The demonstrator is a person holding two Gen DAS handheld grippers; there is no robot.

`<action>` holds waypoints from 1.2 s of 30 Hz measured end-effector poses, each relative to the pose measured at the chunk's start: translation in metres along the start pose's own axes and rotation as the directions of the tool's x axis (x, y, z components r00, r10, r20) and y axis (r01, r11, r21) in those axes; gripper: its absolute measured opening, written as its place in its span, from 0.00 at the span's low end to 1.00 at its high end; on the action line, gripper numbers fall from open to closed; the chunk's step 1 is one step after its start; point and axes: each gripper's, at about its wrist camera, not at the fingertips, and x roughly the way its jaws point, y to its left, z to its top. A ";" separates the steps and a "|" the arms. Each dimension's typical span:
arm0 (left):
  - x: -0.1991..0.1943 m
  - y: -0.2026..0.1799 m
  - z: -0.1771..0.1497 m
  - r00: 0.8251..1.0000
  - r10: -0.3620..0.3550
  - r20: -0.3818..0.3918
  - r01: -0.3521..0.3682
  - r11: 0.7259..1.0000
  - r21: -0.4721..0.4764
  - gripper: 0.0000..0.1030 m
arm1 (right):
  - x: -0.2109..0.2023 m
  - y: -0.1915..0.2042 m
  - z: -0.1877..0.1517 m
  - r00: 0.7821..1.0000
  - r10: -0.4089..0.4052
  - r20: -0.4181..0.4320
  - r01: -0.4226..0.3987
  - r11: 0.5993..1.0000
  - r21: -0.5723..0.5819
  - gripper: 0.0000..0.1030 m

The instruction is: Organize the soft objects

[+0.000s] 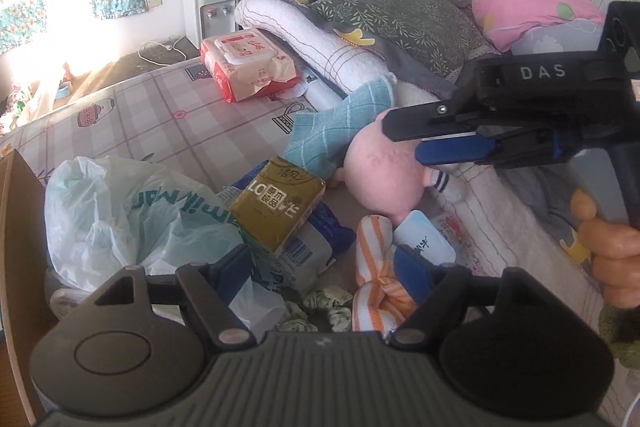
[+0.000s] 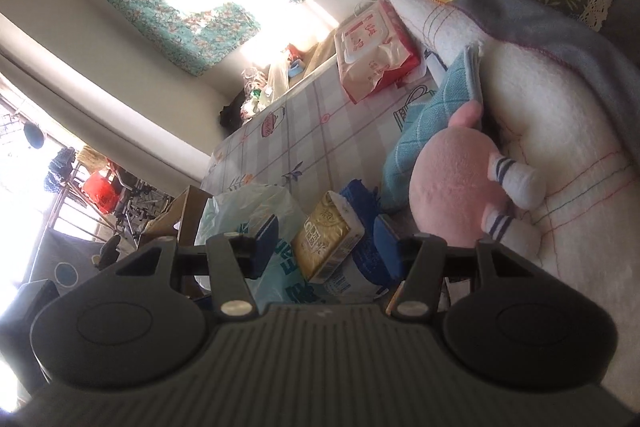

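A pink plush toy (image 1: 380, 171) (image 2: 452, 179) with striped white socks lies on the bed against a folded teal cloth (image 1: 332, 131) (image 2: 420, 131). An orange-and-white striped cloth (image 1: 372, 263) lies knotted in front of it. My left gripper (image 1: 324, 271) hangs open over the clutter, its right pad just beside the striped cloth, nothing pinched. My right gripper (image 1: 402, 139) (image 2: 326, 241) reaches in from the right, its tips just above the plush, open and empty. A hand (image 1: 612, 247) holds its handle.
A gold tissue pack (image 1: 276, 207) (image 2: 328, 235) sits on a blue-white package (image 1: 316, 247) beside a white plastic bag (image 1: 120, 215). A wet-wipes pack (image 1: 248, 63), white blanket (image 1: 320, 39), green pillow (image 1: 400, 19) and pink pillow (image 1: 528, 3) lie behind. A cardboard edge (image 1: 16, 227) stands left.
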 end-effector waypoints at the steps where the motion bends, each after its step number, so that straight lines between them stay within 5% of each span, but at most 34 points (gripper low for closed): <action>1: 0.005 -0.001 -0.001 1.000 -0.004 -0.012 0.004 1.000 0.000 0.75 | 0.009 0.002 -0.001 1.000 -0.009 -0.025 0.008 1.000 -0.017 0.51; 11: 0.047 0.010 -0.003 0.992 0.010 -0.126 -0.015 0.999 -0.041 0.53 | 0.093 0.022 -0.005 0.971 -0.069 -0.227 0.034 0.987 -0.156 0.36; 15: 0.053 0.016 -0.001 0.991 0.012 -0.134 -0.019 0.999 -0.046 0.52 | 0.113 0.024 -0.002 0.965 -0.057 -0.255 0.023 0.991 -0.134 0.35; 27: 0.068 0.020 0.005 0.986 0.007 -0.166 -0.017 0.998 -0.060 0.55 | 0.150 0.001 0.027 0.983 0.039 -0.180 -0.032 0.999 0.038 0.21; 33: 0.080 0.023 0.010 0.984 0.001 -0.180 -0.019 0.995 -0.095 0.65 | 0.149 0.000 0.033 0.990 0.016 -0.139 -0.011 0.999 0.036 0.25; 36: 0.089 0.028 0.014 0.982 0.007 -0.189 -0.032 0.992 -0.126 0.68 | 0.139 -0.001 0.031 0.988 -0.008 -0.152 0.008 1.000 -0.002 0.35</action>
